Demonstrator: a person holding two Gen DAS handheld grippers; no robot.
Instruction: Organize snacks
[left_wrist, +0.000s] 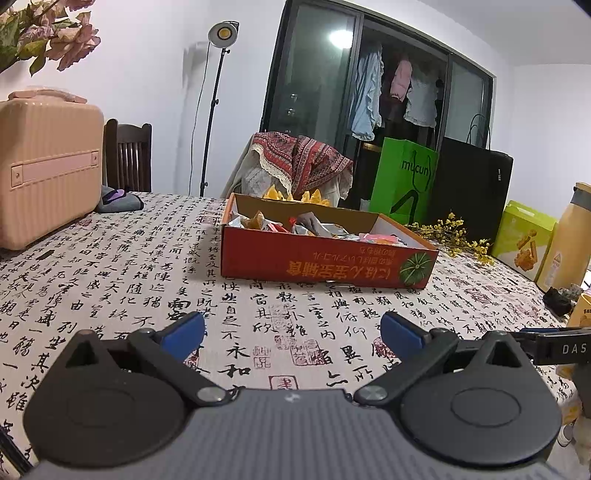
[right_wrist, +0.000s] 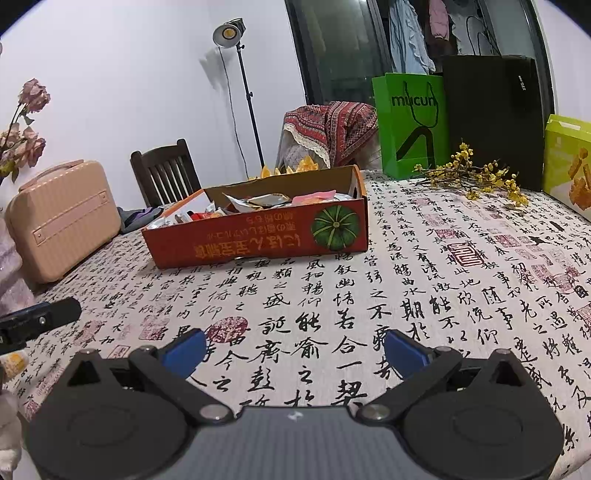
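both grippers empty over the table, snack box ahead

the left gripper (left_wrist: 291, 332) hangs low over the tablecloth (left_wrist: 110, 280) with its blue fingertips (left_wrist: 184, 330) spread wide and nothing between them. the right gripper (right_wrist: 293, 349) sits the same way, blue fingertips (right_wrist: 186, 350) far apart, holding nothing. in the left wrist view the tip of the right gripper shows at 3 o'clock, near the frame edge; in the right wrist view the left gripper's dark tip pokes in at 9 o'clock.

the red cardboard box (left_wrist: 317, 262) stands on the table at 12 o'clock from the left gripper, well apart from it, and at about 11 o'clock from the right gripper (right_wrist: 258, 240). it is open on top and filled with a loose heap of wrapped snacks (left_wrist: 314, 225), its printed side facing the cameras upside down, with a green pumpkin picture at its right end.

further out, a pink case (left_wrist: 48, 166) stands at 10 o'clock, with a dark wooden chair (left_wrist: 129, 158) behind it. at 1 o'clock are a green paper bag (right_wrist: 410, 125) and a black bag (right_wrist: 495, 118), with a sprig of yellow flowers (right_wrist: 476, 177) lying in front of them. a light green snack carton (right_wrist: 569, 158) stands at 3 o'clock. a lamp on a stand (right_wrist: 229, 33) rises by the wall beyond the table.
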